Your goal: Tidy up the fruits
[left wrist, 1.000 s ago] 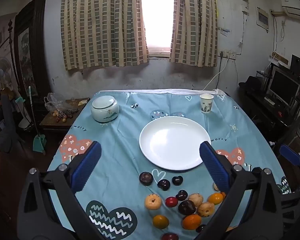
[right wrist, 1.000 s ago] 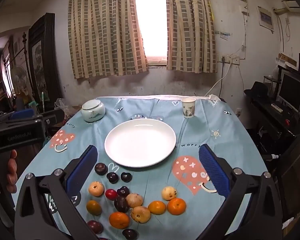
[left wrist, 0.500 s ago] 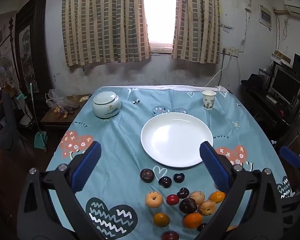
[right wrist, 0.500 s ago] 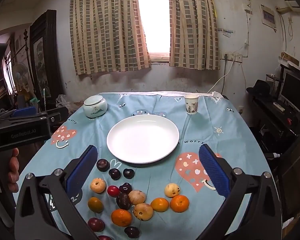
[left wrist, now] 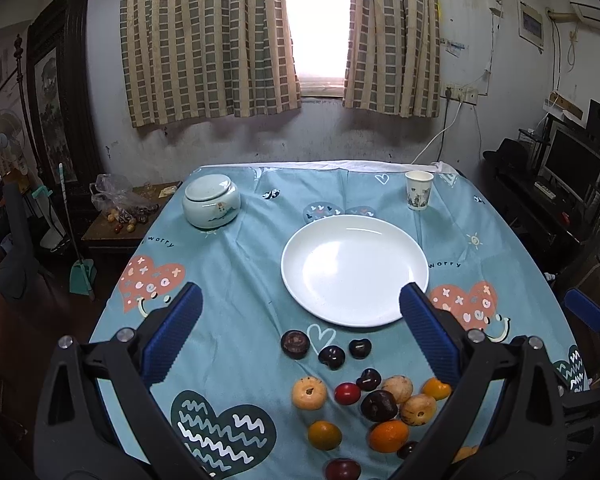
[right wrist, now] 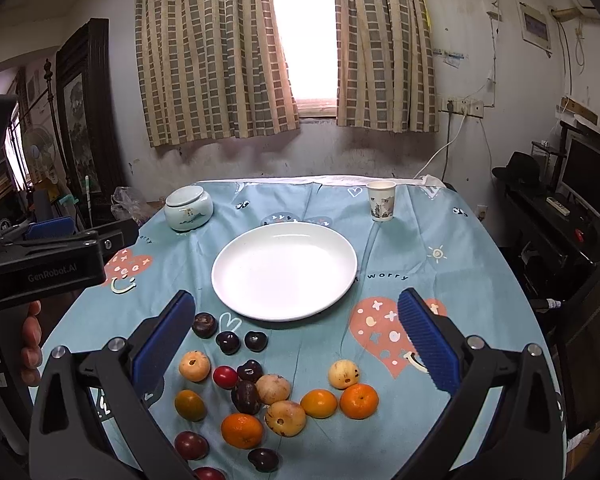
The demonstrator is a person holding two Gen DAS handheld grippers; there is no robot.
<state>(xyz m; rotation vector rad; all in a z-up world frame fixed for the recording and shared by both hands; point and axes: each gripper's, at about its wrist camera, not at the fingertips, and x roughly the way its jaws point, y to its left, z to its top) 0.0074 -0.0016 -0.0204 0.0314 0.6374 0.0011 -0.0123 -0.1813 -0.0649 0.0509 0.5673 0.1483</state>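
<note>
Surveying, left wrist view: no fruit lifted yet; judged to be the opening step, before the first pick.
Left gripper (left wrist: 300, 334): fingers spread wide, nothing between them, held above the near half of the table.
Fruits (left wrist: 364, 396): loose cluster on the cloth at 5 o'clock of the frame, just beyond the gripper's right finger; none on the plate.
White plate (left wrist: 300, 276): bare, at 12 o'clock from the cluster, near it but not touching any fruit.
Tablecloth (left wrist: 240, 264): pale blue printed fabric, mild creases; soft, so round fruit may roll when nudged.
Lidded jar (left wrist: 211, 205): glazed pale ceramic, squat and round, at 10 o'clock, well apart from the fruit.
Paper cup (left wrist: 419, 196): upright, at 1 o'clock beyond the plate.

Right wrist view, right gripper (right wrist: 298, 334): fingers apart, empty, ribbed blue pads facing inward.
Hand (right wrist: 31, 344): fingertips visible at 9 o'clock, wrapped on the other gripper's black body.
Fruit textures: oranges dimpled and bright; tan fruits matte with a dark calyx pit; dark plums and cherries smooth and glossy; one small red fruit shiny.
Spacing: several fruits touch in the middle of the cluster; the two oranges at its 3 o'clock edge sit more open.
Next move (judgement): lower over an outlying fruit, close gently on its widest girth, carry to the plate; glossy small ones look prone to slipping.
</note>
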